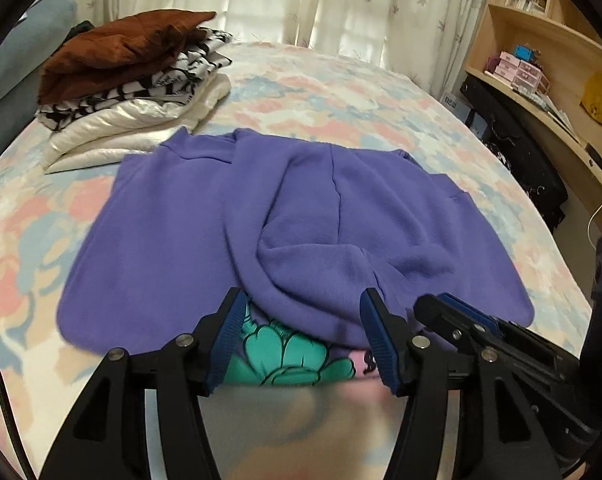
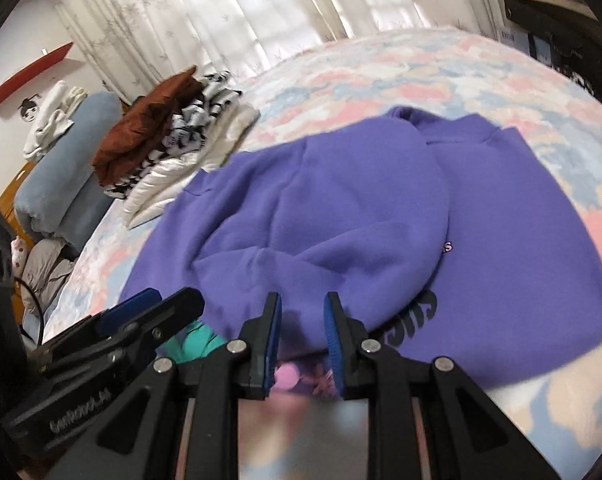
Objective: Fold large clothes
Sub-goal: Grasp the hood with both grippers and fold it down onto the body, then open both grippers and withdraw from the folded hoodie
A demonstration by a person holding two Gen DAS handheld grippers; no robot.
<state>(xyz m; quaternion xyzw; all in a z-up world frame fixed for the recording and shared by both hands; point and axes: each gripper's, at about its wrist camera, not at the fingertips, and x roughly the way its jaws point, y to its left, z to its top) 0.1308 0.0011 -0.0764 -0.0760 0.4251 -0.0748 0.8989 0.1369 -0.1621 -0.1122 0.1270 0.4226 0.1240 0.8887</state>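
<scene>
A purple hoodie (image 1: 301, 208) lies spread on the bed, its hood flopped forward over the body. A green print (image 1: 293, 352) shows under the hood's near edge. My left gripper (image 1: 303, 320) stands open at that edge; its blue pads flank the cloth without pressing on it. In the right wrist view the hoodie (image 2: 341, 208) fills the middle. My right gripper (image 2: 303, 304) is narrowly shut, with a fold of the purple cloth between its pads. It also shows in the left wrist view as the right gripper (image 1: 445, 308), close beside the left one.
A stack of folded clothes (image 1: 133, 88), brown on top, sits at the bed's far left. The flowered bedspread (image 1: 341, 88) stretches beyond the hoodie. A wooden shelf desk (image 1: 541, 80) and a black bag (image 1: 513, 152) stand at the right. A blue bolster (image 2: 69, 168) lies left.
</scene>
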